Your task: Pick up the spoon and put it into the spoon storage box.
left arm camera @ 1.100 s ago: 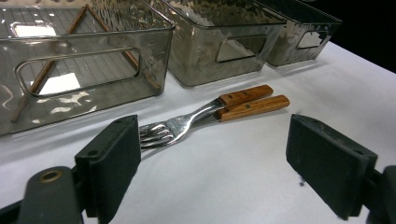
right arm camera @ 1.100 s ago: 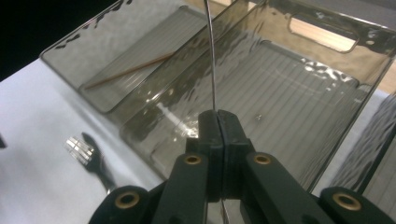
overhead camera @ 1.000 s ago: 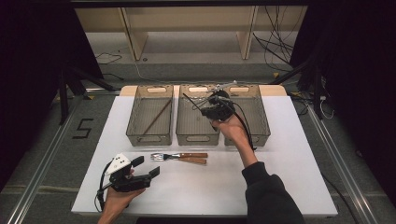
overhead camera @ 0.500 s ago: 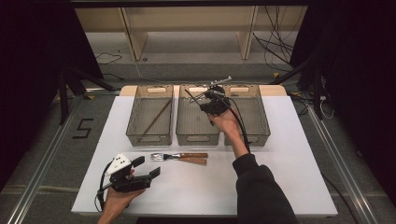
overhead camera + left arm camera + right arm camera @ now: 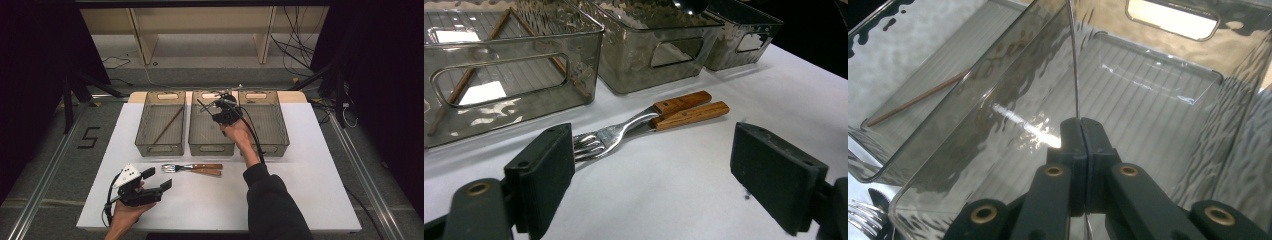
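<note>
The bench (image 5: 310,165) is white. The three bins (image 5: 161,125) are smoky grey with ribbed floors. The forks (image 5: 639,125) are silver with brown wooden handles. Both grippers' jaws are black.

A thin, flat metal piece of cutlery (image 5: 1075,60), seen edge-on as a narrow silvery line, is pinched between closed black pads at the lower centre of the right gripper view and runs straight up to the top edge of the frame. It hangs above the ribbed floor of the middle smoky clear bin (image 5: 210,131), which sits just above centre in the high view. Its ends cannot be made out.
</note>
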`<state>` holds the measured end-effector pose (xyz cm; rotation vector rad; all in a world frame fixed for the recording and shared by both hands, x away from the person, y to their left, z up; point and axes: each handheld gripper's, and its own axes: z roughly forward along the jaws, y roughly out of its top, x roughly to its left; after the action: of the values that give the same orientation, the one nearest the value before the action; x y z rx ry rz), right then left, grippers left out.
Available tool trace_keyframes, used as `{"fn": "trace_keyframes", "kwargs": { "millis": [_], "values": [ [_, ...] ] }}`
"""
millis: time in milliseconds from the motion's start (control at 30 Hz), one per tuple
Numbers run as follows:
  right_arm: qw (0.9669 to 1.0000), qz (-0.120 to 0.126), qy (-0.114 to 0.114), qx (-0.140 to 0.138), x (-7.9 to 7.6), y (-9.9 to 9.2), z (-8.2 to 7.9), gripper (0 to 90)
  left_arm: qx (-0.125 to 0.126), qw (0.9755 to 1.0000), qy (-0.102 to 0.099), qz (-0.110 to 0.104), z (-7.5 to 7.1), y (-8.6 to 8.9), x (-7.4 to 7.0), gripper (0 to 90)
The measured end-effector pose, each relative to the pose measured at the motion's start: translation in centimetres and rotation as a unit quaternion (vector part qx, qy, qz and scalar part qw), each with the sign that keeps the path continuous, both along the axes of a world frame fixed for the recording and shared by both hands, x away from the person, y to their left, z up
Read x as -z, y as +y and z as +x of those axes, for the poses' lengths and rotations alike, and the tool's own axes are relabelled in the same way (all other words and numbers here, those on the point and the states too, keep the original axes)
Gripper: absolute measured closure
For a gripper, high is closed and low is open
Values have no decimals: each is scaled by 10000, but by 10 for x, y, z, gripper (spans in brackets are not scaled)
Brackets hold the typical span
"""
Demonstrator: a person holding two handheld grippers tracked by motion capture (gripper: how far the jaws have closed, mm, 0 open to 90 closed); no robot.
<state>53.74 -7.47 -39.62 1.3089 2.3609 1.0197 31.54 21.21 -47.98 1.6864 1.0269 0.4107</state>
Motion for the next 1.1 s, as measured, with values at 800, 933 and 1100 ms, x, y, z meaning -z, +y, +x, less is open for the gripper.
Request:
{"fn": "trace_keyframes", "kwargs": {
  "millis": [800,933,1100],
  "values": [
    [9997,-19,216,-139,13,10,2,742,26,10000,3,23,0,-1,1,176],
    [9996,49,186,-190,8,8,0,652,33,10000,19,29,0,-1,1,176],
    [9995,122,160,-259,2,5,-4,560,45,10000,27,57,0,-1,1,176]
  ]
}}
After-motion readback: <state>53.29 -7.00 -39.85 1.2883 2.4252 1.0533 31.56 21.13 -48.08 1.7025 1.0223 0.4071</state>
